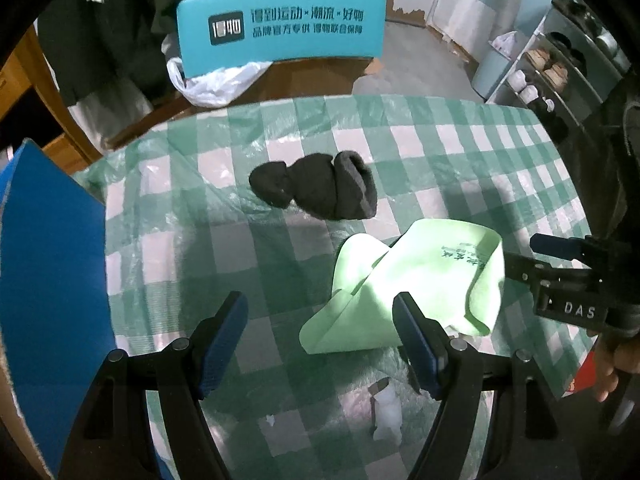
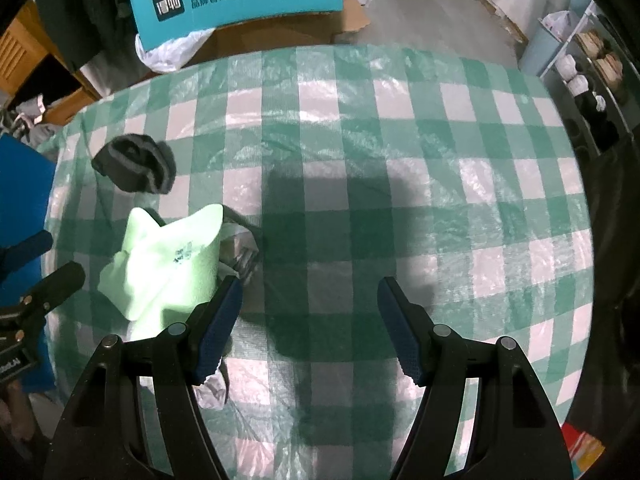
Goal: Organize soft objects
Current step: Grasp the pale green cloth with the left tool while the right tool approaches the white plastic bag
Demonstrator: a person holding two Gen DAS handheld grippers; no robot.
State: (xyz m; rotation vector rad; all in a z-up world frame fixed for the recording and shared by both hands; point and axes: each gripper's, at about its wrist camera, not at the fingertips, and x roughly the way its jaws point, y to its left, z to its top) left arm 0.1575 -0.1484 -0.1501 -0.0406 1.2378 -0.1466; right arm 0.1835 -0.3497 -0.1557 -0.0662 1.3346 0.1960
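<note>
L gripper [image 1: 320, 344]: my fingers wide apart, holding nothing, hovering low over the bench w/ the light-green folded microfibre cloth [image 1: 404, 292] just ahead; my R-side finger pad [image 1: 416, 344] overlaps its near edge, contact can't tell.
R gripper [image 2: 310, 320]: fingers also spread, empty, over bare green-and-white checked plastic bench cover [image 2: 400, 140]; same green cloth [image 2: 168, 264] sits just L of my L-side finger.
Green cloth: looks thin, light, limp; will droop and unfold if pinched at one corner. Best take, I reckon: the doubled fold edge nearest, thru all layers.
Grey crumpled fabric [image 2: 240, 246]: peeks from under the cloth, may drag along.
Dark grey rolled knit socks [image 1: 316, 186]: further back, mid-bench, apart from the cloth. Bulky, springy; grab across the roll's middle.
Cover: glossy, prob slippery, may ruck up.
</note>
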